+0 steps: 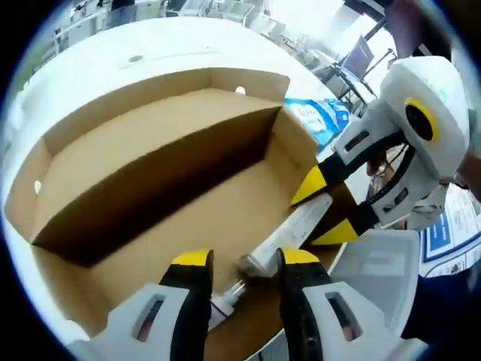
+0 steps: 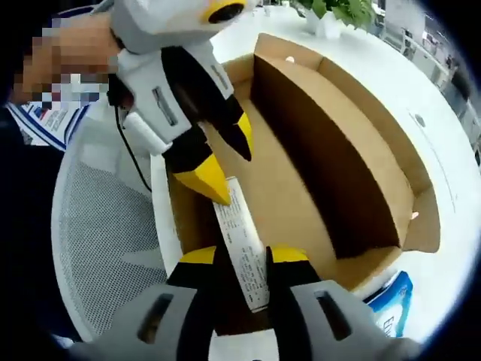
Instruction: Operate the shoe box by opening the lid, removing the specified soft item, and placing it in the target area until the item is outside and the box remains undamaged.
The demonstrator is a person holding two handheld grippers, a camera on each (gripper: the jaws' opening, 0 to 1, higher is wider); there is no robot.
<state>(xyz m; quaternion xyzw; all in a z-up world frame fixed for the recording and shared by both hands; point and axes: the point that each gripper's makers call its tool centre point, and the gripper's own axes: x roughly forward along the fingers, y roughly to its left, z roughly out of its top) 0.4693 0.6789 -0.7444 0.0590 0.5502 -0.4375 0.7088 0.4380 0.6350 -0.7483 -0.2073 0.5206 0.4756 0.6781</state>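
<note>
**Both grippers at a white tube inside the open cardboard box**

In the left gripper view the open brown cardboard shoe box (image 1: 150, 188) lies on a white table (image 1: 150, 45), its lid folded back upright along the far side with small round holes in its walls; a long white soft tube with printed text (image 1: 289, 229) rests on the box floor near the front wall; the left gripper (image 1: 244, 263), white with yellow-and-black jaw tips, has its jaws parted on either side of the tube's capped end, and whether they press it I cannot tell; the right gripper (image 1: 327, 210) reaches in from the right, its yellow tips on either side of the tube's other end; beyond the box a blue-and-white soft packet (image 1: 323, 116) lies on the table.

In the right gripper view the right gripper (image 2: 244, 259) holds its jaws narrowly apart with the flat end of the tube (image 2: 242, 248) between them, seemingly pinched; the left gripper (image 2: 222, 162) comes in from the upper left, a yellow tip touching the tube's far end; the box (image 2: 353, 150) stretches away with its dark inner wall on the right; a white mesh chair seat (image 2: 98, 226) sits left of the box; the blue-and-white packet (image 2: 392, 301) shows at lower right; a green plant (image 2: 338, 11) stands at the table's far edge.
</note>
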